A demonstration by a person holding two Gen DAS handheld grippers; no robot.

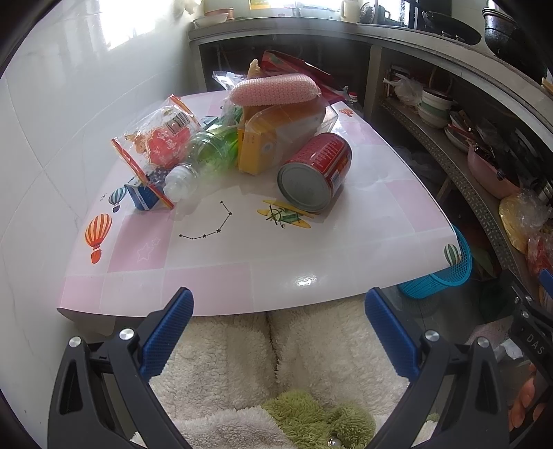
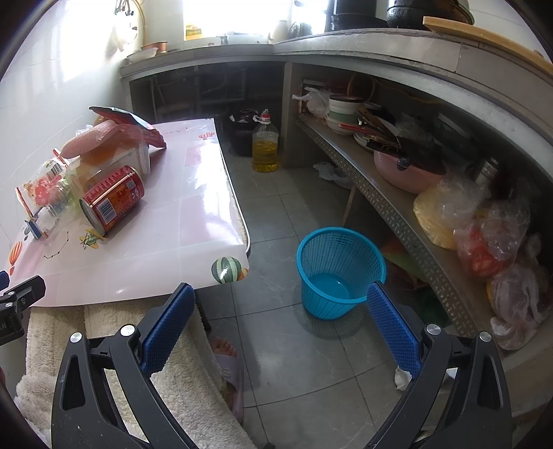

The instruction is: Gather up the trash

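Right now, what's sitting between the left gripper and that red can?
Only bare tablecloth with printed airplane, seen in the left wrist view. The open left gripper is off the table edge; the red can lies beyond.

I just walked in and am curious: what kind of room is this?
Most likely a home kitchen: a concrete counter holding black pots, stacked bowls on the shelf below, and a cooking oil bottle on the floor.

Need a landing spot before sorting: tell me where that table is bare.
The table is bare along its near edge, in front of the red can, and down its right side toward the blue basket. The far left corner is crowded with wrappers and a bottle.
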